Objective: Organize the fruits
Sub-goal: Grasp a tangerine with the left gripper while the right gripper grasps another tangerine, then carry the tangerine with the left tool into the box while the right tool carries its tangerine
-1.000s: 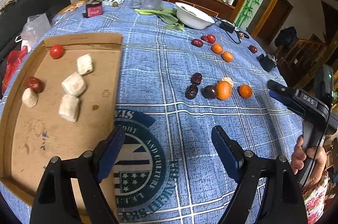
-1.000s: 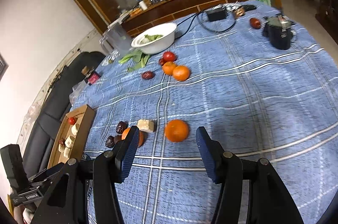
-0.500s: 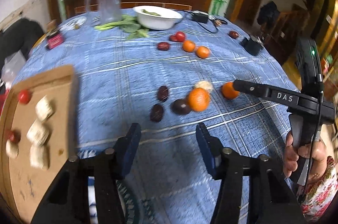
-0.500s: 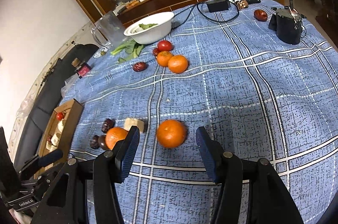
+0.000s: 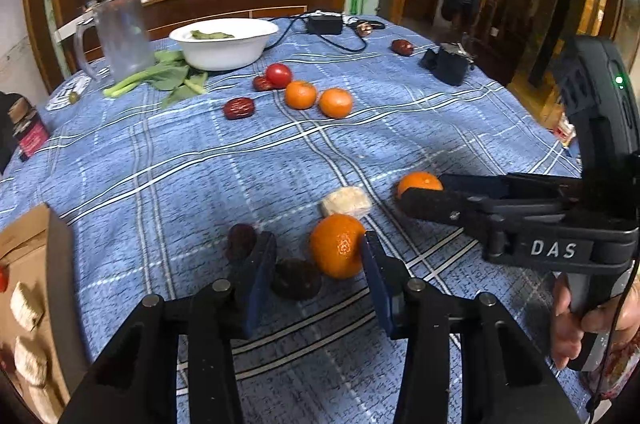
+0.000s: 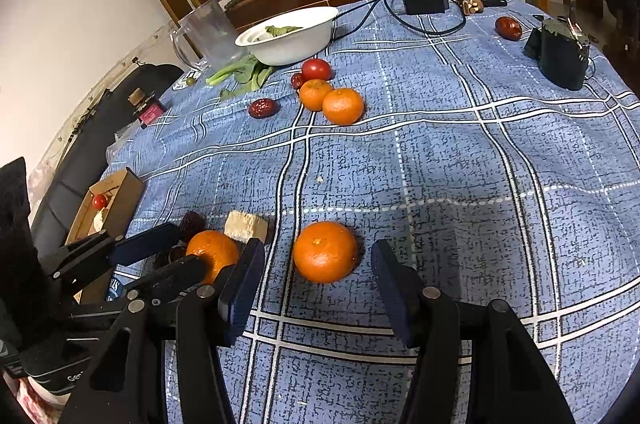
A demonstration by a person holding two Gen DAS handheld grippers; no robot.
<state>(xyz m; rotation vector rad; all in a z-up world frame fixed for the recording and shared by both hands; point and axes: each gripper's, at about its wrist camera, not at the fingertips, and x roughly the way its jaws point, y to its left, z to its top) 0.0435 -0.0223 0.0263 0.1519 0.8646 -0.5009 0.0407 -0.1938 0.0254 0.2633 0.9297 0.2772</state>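
My left gripper (image 5: pixel 316 266) is low over the blue checked cloth and its jaws are closing. An orange (image 5: pixel 338 246) and a dark date (image 5: pixel 296 278) lie between the fingers, the orange against the right one, with no firm squeeze showing. A second date (image 5: pixel 242 242) and a pale cake block (image 5: pixel 347 202) lie just beyond. My right gripper (image 6: pixel 316 278) is open, its tips on either side of another orange (image 6: pixel 325 251) with gaps on both sides. The left gripper (image 6: pixel 160 260) also shows at the left edge of the right wrist view.
A cardboard tray (image 5: pixel 36 244) with pale blocks and a tomato sits at the left. Farther back lie two oranges (image 5: pixel 301 95), a tomato (image 5: pixel 279 75), a red date (image 5: pixel 239 108), a white bowl (image 5: pixel 224 42), a clear jug (image 5: pixel 120 36) and a black box (image 5: pixel 450 66).
The left gripper swung right from the tray to the fruit cluster, sank, and narrowed its jaws around the orange and date. The right gripper dropped closer to its orange, jaws unchanged.
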